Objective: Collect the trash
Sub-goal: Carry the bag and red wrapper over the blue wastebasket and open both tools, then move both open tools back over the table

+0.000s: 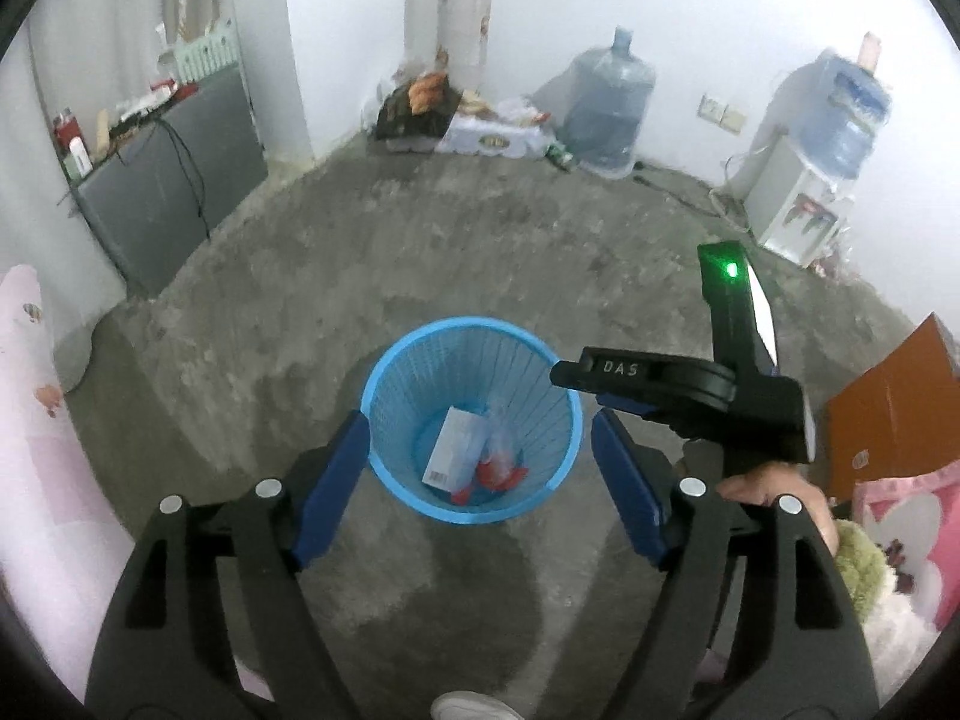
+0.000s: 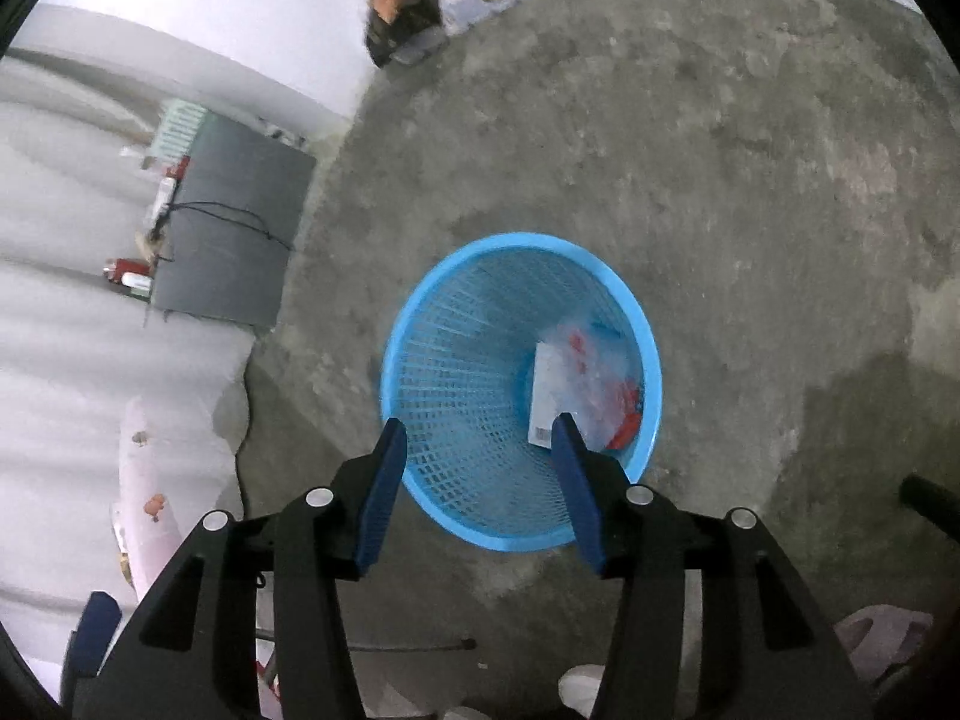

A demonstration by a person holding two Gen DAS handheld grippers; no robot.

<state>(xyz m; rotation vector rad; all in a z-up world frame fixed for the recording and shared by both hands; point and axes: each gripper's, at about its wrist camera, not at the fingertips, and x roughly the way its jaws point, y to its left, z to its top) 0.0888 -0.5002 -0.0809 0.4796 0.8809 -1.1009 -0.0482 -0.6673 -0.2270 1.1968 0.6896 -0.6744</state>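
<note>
A blue mesh basket (image 1: 414, 372) stands on the concrete floor. A white box (image 1: 453, 447) and a clear wrapper with red bits (image 1: 501, 462) lie at its bottom. My left gripper (image 1: 480, 420) hangs open above the basket with nothing between its blue pads. To its right a hand (image 1: 774, 480) holds the right gripper's black housing (image 1: 750, 396) over the rim. In the right wrist view the right gripper (image 2: 480, 423) is open and empty over the basket (image 2: 456, 372). The white box (image 2: 549, 390) and the wrapper (image 2: 600, 372) show beyond it.
A grey cabinet (image 1: 174, 180) stands at the left wall. A heap of bags (image 1: 432, 108), a water jug (image 1: 609, 108) and a water dispenser (image 1: 804, 198) line the far wall. Brown cardboard (image 1: 888, 414) and pink bedding (image 1: 36, 420) flank me. A white shoe (image 1: 474, 708) shows below.
</note>
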